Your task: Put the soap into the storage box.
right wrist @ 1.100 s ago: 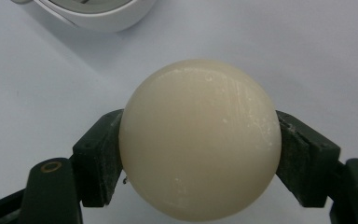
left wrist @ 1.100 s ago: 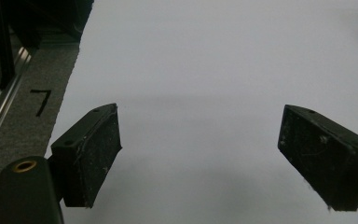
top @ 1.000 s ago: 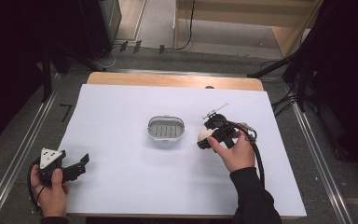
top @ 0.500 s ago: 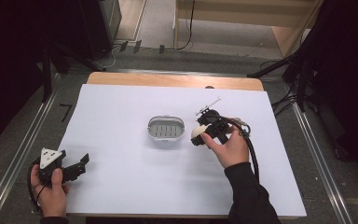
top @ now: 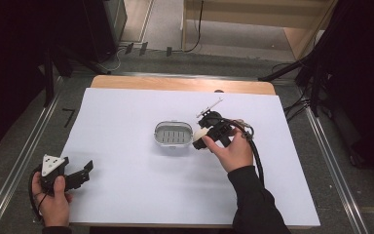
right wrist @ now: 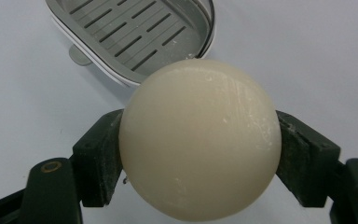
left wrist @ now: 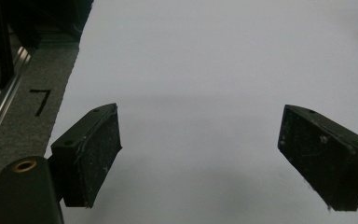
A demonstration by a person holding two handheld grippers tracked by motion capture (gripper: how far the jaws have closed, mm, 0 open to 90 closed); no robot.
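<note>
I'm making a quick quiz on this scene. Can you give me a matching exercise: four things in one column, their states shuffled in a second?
Things:
1. round soap bar
2. soap dish
3. left gripper
4. right gripper

States:
A. jaws wide apart, nothing between them
B. grey, slotted, empty, on the white table
C. cream, clamped between two black jaws
D. closed on the soap, beside the dish

Pairs: 1-C, 2-B, 3-A, 4-D

One readable sign: a black mark like the numeral "7" [left wrist: 40,101] on the grey floor mat [left wrist: 23,126] just left of the white counter [left wrist: 223,70], seen in left gripper view. In high view the same mark [top: 68,117] sits on the mat beside the counter's left edge, too small to read for sure. No other text, labels or brands legible
</note>
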